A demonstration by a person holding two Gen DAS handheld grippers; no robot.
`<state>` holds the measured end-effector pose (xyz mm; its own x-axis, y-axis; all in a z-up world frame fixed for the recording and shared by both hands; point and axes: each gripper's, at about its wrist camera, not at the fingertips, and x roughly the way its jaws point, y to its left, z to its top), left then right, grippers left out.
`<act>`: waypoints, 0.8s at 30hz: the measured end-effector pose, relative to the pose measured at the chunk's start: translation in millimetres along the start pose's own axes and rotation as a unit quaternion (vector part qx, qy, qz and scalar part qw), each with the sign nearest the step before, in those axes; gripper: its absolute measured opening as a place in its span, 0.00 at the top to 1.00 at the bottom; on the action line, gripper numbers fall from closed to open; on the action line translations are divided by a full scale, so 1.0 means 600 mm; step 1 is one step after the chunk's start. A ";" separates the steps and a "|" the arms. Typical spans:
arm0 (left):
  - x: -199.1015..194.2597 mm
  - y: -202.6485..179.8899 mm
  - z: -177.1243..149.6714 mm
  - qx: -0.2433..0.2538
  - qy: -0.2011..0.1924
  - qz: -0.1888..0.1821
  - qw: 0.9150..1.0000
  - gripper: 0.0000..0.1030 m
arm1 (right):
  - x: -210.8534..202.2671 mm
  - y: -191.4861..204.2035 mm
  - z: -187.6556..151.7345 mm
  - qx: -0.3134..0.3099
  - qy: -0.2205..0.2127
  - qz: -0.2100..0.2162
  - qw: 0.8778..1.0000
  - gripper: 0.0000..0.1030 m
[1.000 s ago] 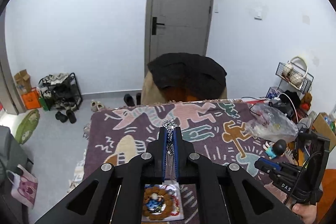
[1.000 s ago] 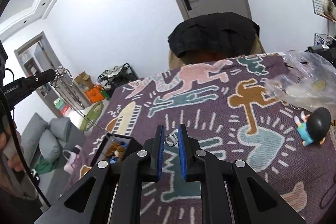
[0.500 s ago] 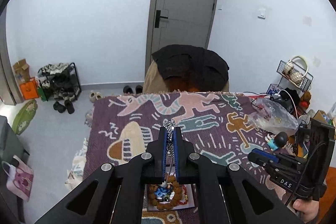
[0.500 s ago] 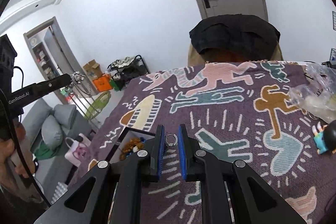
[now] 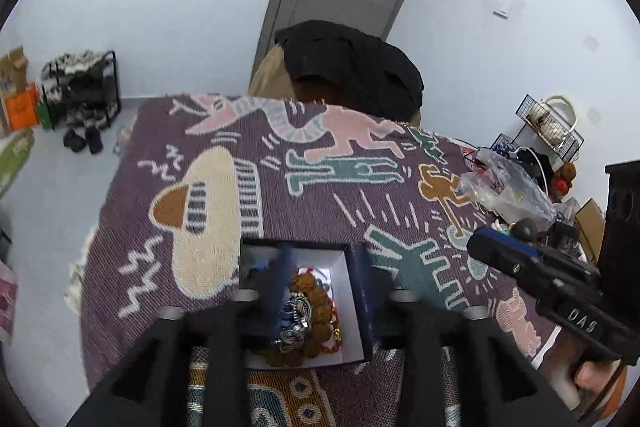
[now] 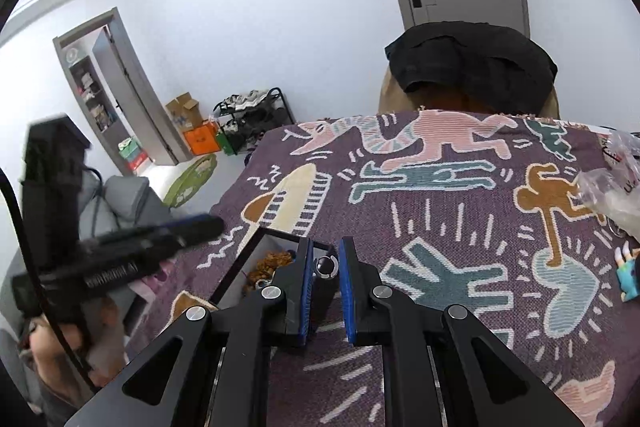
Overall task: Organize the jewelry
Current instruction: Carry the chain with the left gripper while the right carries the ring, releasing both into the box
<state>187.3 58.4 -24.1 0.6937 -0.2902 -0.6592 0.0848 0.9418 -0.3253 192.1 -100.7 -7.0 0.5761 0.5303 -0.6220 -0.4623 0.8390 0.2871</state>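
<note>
A dark jewelry box with a white inside [image 5: 348, 311] sits on the patterned purple cloth. It holds a brown bead bracelet [image 5: 306, 281], red beads and a silver chain [image 5: 296, 313] lying in a heap. My left gripper [image 5: 324, 267] is open, its jaws spread wide just above the box. My right gripper [image 6: 325, 263] is shut on a small silver ring [image 6: 325, 264], just right of the box [image 6: 240, 275]. In the right wrist view the left gripper [image 6: 192, 227] shows blurred at the left.
A clear plastic bag [image 5: 508, 187] with small items lies at the cloth's right side. A small blue figurine [image 6: 628, 275] stands near it. A chair draped in black cloth [image 5: 352, 67] stands behind the table, before a grey door.
My left gripper has dropped down over the box and opened wide. The silver chain it held now lies in the box. My right gripper has moved toward the box with the ring.
</note>
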 end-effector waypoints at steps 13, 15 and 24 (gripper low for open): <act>-0.053 0.086 -0.048 -0.036 -0.049 0.031 0.998 0.33 | 0.056 0.067 -0.005 -0.032 0.032 0.003 0.999 0.86; -0.058 0.102 -0.055 -0.044 -0.052 0.034 0.997 0.33 | 0.068 0.080 -0.005 -0.038 0.039 0.002 0.999 0.86; -0.078 0.163 -0.093 -0.078 -0.063 0.049 0.994 0.33 | 0.122 0.102 -0.006 -0.046 0.058 -0.018 0.997 0.86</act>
<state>123.2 154.5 -62.8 0.7784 -0.1661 -0.6054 -0.0917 0.9239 -0.3714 203.7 -11.2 -37.8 0.5137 0.4776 -0.7127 -0.5061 0.8395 0.1978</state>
